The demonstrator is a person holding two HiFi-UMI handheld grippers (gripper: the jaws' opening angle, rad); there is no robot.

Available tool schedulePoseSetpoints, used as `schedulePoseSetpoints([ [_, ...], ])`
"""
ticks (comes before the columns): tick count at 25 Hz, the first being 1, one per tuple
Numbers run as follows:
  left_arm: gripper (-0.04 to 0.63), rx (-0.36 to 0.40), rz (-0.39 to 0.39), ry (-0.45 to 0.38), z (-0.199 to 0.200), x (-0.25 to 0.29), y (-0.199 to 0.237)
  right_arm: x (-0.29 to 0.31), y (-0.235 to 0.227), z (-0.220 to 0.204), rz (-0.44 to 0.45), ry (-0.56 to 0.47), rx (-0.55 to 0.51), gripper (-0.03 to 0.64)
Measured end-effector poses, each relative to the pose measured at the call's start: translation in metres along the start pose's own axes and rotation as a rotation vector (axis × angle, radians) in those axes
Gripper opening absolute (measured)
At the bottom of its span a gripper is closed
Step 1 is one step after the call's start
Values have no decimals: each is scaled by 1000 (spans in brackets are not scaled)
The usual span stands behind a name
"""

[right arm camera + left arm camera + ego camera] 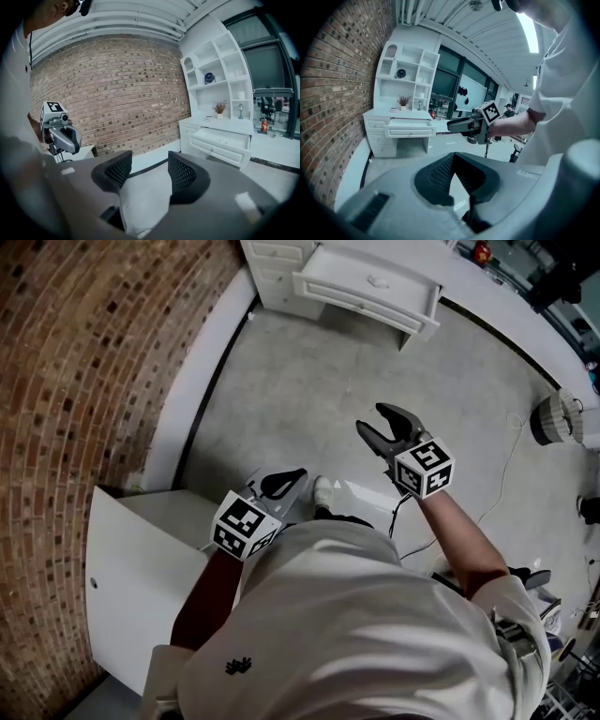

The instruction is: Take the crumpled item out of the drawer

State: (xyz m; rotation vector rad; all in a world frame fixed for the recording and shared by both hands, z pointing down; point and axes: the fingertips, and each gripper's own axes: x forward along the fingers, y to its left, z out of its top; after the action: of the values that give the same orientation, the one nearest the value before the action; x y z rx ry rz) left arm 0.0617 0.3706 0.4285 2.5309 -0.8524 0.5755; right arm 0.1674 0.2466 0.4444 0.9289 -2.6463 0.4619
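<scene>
The white desk's drawer (pixel 367 285) stands pulled open at the far end of the floor, also visible in the left gripper view (pixel 410 126) and the right gripper view (pixel 221 143). Its inside is hidden, and no crumpled item shows in any view. My right gripper (pixel 382 427) is held out over the floor well short of the desk, its jaws open with nothing between them (pixel 149 168). My left gripper (pixel 284 484) hangs closer to my body, jaw tips together and empty (pixel 453 158). Each gripper appears in the other's view.
A brick wall (pixel 66 381) runs along the left. A white cabinet (pixel 131 559) stands by my left side. Open shelves (pixel 408 70) rise above the desk. A thin cable (pixel 506 465) and a round wire object (pixel 557 418) lie on the concrete floor at right.
</scene>
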Motion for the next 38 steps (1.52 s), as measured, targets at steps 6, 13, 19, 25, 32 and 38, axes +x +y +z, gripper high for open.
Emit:
schedulePoseSetpoints([
  [6, 6, 13, -25, 8, 29, 36, 35, 33, -54, 15, -27, -11, 25, 249],
  [13, 6, 47, -92, 33, 49, 60, 96, 81, -100, 26, -91, 4, 58, 249],
  [19, 6, 81, -162, 13, 74, 72, 176, 133, -136, 51, -187, 21, 64, 247],
  [25, 6, 127, -224, -16, 123, 69, 265, 189, -179, 87, -295, 45, 75, 247],
  [32, 6, 119, -239, -34, 145, 57, 358, 256, -217, 112, -375, 77, 71, 247],
  [38, 6, 87, -249, -50, 159, 62, 405, 288, -250, 119, -402, 120, 75, 247],
])
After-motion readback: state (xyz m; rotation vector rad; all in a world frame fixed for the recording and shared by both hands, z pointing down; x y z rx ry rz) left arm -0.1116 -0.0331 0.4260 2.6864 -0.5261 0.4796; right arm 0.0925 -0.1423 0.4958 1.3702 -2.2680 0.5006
